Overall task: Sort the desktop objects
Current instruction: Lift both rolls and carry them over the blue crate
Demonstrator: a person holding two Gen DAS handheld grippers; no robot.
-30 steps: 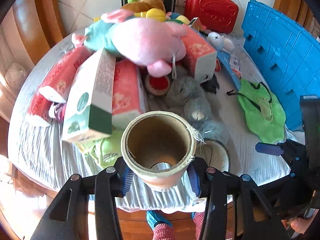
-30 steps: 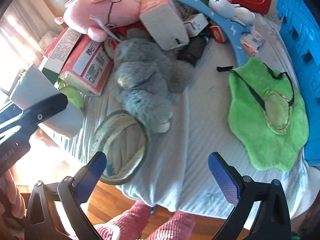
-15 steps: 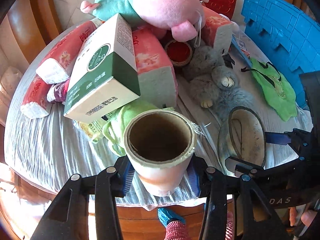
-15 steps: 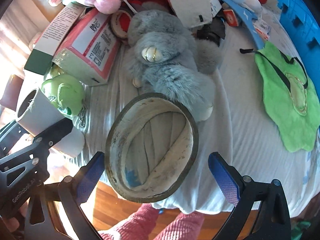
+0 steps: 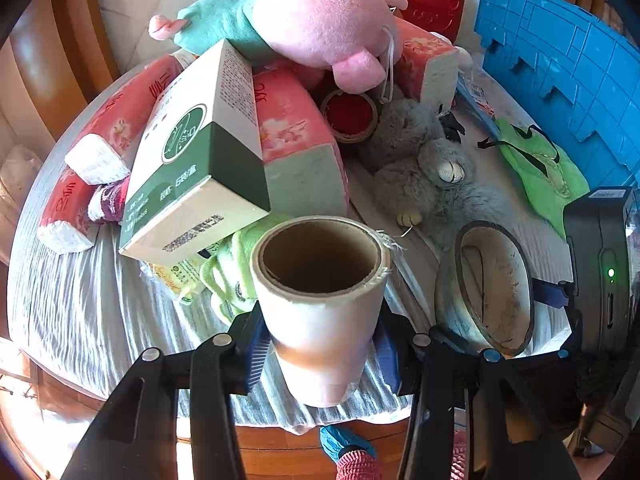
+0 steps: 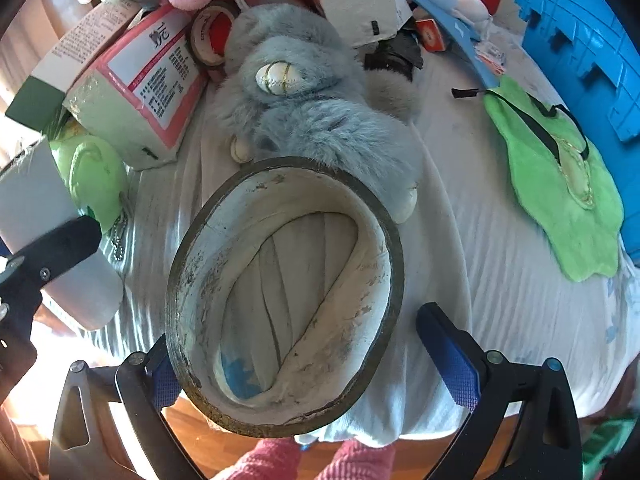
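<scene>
My left gripper (image 5: 320, 348) is shut on a white roll with a brown cardboard core (image 5: 320, 312), held upright over the table's front edge. In the right wrist view that roll (image 6: 32, 208) shows at the far left. A wide, dirty tape ring (image 6: 372, 272) lies tilted at the front edge of the white tablecloth (image 6: 480, 280). My right gripper (image 6: 308, 364) is open and straddles its near rim; the left pad sits against the ring, the right pad stands apart. In the left wrist view the ring (image 5: 504, 280) is at the right, with the right gripper (image 5: 548, 294) beside it.
A grey plush rabbit (image 6: 312, 120) lies just behind the ring. Behind it are piled tissue packs (image 5: 296, 148), a green-and-white box (image 5: 196, 168), a pink plush (image 5: 320, 28) and a red tape roll (image 5: 350, 114). A green cloth (image 6: 560, 184) and blue crate (image 6: 580, 40) sit right.
My right gripper has come down and forward until its jaws straddle the tape ring. The left gripper has sunk a little with the white roll still in it.
</scene>
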